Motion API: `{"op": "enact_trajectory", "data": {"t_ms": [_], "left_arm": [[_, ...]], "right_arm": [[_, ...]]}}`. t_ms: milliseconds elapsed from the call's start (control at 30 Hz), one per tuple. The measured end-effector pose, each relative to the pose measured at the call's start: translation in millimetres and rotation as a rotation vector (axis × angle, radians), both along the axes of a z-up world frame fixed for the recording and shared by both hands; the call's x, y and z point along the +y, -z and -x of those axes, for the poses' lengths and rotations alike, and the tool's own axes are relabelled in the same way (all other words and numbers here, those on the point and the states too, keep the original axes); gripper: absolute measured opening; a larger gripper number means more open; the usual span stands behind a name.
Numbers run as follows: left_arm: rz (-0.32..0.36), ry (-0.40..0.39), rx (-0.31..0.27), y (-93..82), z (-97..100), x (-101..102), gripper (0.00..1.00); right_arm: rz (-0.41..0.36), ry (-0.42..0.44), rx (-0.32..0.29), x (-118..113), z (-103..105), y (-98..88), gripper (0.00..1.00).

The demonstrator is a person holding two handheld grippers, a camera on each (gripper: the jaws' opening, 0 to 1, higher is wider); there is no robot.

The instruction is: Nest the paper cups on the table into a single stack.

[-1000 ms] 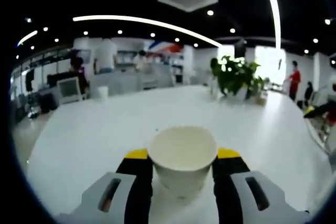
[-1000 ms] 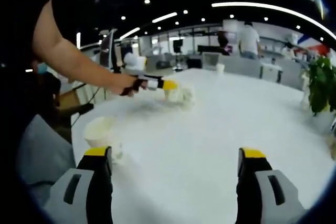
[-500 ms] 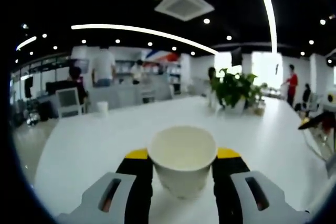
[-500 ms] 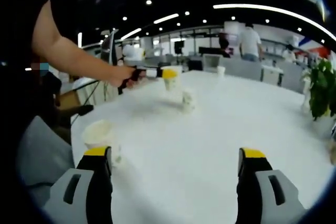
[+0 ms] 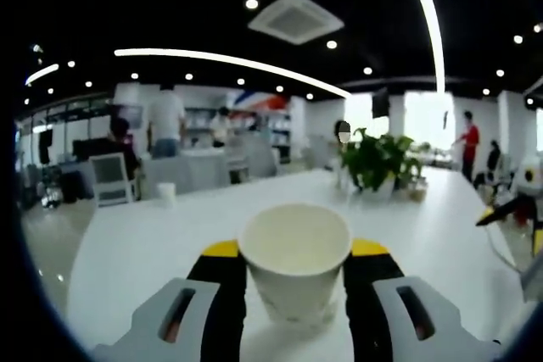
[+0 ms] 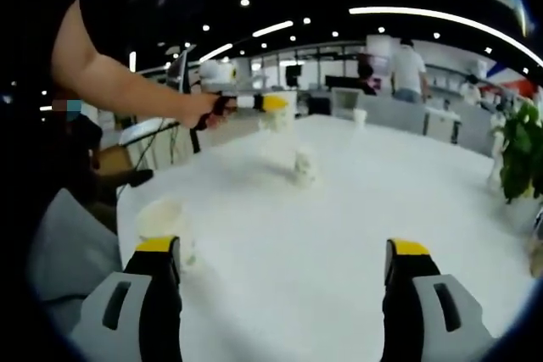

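Paper cup (image 5: 294,256) clamped in left hand-held gripper (image 5: 294,294), lifted higher than before; right hand-held gripper (image 6: 284,294) wide open, empty.

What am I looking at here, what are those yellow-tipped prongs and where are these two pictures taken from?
A person holds a hand tool with two jaws in each hand, and a camera rides on each tool looking forward along its jaws. The prongs are those jaws.

In the left gripper view, the left gripper is closed on a paper cup, held open side up above a white table.

In the right gripper view, the right gripper is open and holds nothing. The person's arm reaches in from the left, carrying the left gripper. A second cup stands near the left jaw, and a third cup stands farther off. A potted plant sits at the far side.
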State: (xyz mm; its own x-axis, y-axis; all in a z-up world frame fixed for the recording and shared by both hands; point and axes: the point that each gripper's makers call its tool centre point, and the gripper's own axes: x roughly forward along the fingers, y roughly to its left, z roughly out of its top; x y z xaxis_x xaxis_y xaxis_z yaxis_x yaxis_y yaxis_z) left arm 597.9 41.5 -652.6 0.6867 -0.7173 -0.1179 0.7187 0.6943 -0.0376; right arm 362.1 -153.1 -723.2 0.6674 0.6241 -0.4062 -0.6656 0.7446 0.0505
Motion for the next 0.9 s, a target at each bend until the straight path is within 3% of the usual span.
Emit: {"op": "enact_trajectory", "data": {"t_ms": [433,900], "left_arm": [[0.006,-0.012,-0.019,-17.2,1.0,11.0,0.42],[0.011,-0.011,-0.031,-40.7,27.0,10.5,0.42]], "right_arm": [[0.014,-0.017,0.008,5.0,8.6,-1.8,0.99],[-0.015,0.002,0.008,0.4,10.1,-10.4,1.00]]}}
